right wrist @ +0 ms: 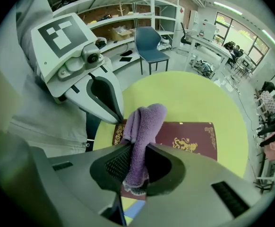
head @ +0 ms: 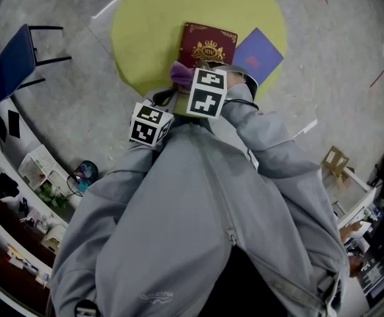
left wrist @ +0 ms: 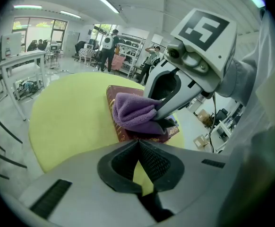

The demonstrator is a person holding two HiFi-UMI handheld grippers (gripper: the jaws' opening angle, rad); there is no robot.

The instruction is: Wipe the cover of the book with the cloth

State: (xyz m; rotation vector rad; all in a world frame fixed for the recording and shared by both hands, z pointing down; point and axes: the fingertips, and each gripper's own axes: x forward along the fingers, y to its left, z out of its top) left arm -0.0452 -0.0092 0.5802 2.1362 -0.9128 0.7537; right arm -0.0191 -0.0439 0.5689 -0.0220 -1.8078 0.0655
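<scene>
The book (head: 208,45) lies flat and closed on the round yellow bench (head: 146,32), at upper centre of the head view, its maroon cover with the gold crest facing up. A blue booklet (head: 258,57) lies just to its right.

The right tongs (right wrist: 135,148) are clenched on the cloth (right wrist: 144,126), which is a purple bunch pinched through its middle, with a loose fold standing beyond the tips. In the left gripper view the cloth (left wrist: 133,112) sits on the lower end of the cover and seems to touch it. The left tongs (left wrist: 137,143) are closed on nothing. Their tip is close to the book's lower-left corner, but I cannot tell whether it touches.

The cloth looks soft, fleecy and light. It will crumple and drag rather than slide, so a deep grip through the bunch, as it is held now, suits it. A hold on one edge would let it flop and fold under.

The book looks stiff, flat and moderately heavy. Its cover seems smooth, so it may skate on the bench under sideways strokes. It needs no lifting, and pressing down on a corner or along the spine edge with the free tongs would likely steady it. The gilt print calls for only light pressure.
</scene>
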